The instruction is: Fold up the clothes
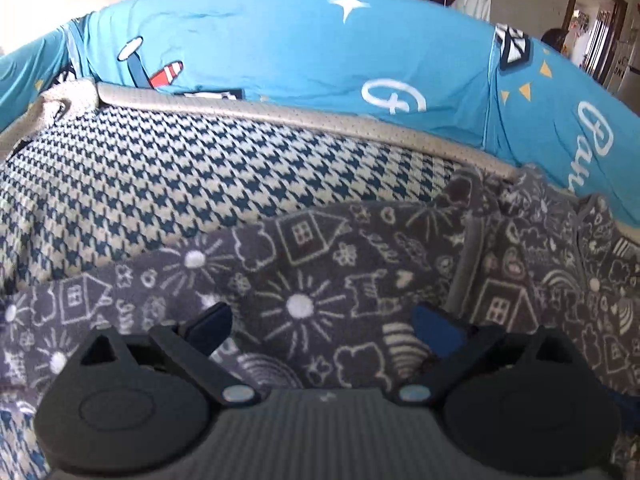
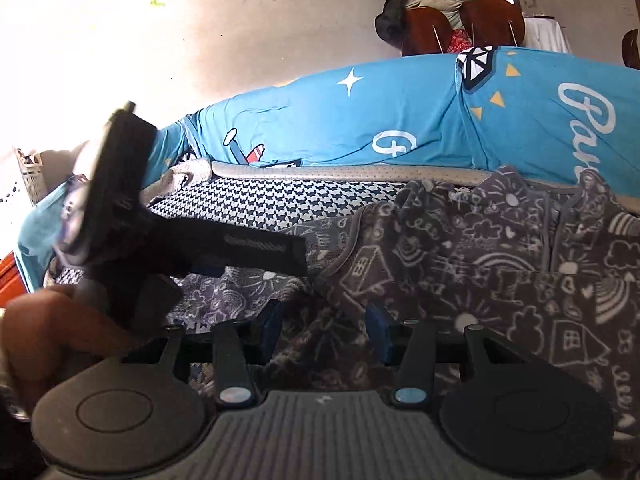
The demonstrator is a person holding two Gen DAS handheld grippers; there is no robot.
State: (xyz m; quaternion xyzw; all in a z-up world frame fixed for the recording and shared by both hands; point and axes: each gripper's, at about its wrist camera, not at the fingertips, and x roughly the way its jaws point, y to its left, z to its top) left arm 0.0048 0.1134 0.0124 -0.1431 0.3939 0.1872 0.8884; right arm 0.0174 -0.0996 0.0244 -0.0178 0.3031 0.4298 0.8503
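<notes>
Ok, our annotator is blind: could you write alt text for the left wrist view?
The left gripper, jaws open, hovers over a grey doodle-print garment lying on a houndstooth blanket. Behind lies a bright blue printed sheet.

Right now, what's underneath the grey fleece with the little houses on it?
Under the grey doodle-print fleece lies a blue-and-white houndstooth cloth, showing behind it and at the lower left. How far it reaches beneath the fleece is covered, as is anything else below.

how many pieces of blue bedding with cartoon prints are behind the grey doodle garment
1: the blue printed bedding stretches along the back, behind the houndstooth cloth and grey doodle garment. More may lie hidden.
</notes>
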